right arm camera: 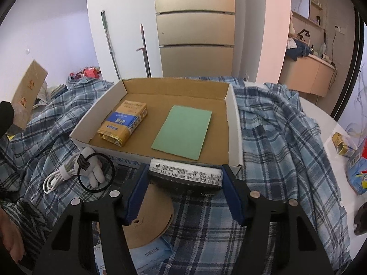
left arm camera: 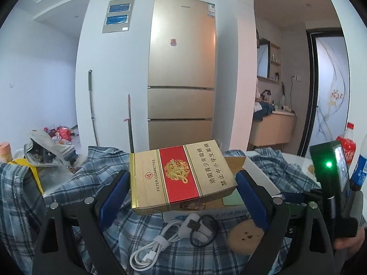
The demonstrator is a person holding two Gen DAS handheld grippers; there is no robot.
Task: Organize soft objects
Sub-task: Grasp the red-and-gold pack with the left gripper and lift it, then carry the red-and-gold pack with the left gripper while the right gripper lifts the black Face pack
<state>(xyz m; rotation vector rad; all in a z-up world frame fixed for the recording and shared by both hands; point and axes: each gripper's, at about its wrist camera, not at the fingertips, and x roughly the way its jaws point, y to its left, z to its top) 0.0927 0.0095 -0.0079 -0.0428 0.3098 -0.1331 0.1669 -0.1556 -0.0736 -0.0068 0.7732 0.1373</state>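
Sitting on a blue plaid cloth (right arm camera: 275, 123), a shallow cardboard tray (right arm camera: 236, 119) with white outer walls holds two things: a gold and blue soft pack (right arm camera: 123, 123) lying toward its left side, and a flat green sheet (right arm camera: 182, 131) near the middle, the two apart from each other. The right gripper (right arm camera: 184, 181) is pinched on a white-labelled tissue pack (right arm camera: 185, 174), its blue pads pressing both ends, and the pack sits just at the tray's near wall, outside it. To the left of that, on the cloth, lie a coiled white cable (right arm camera: 56, 177), a black hair tie (right arm camera: 96, 174) and a tan roll of tape (right arm camera: 149, 220). The left gripper (left arm camera: 183, 197) stands wide around a gold and red cigarette carton (left arm camera: 181, 178), pads at its two ends; whether they truly press it I cannot tell.
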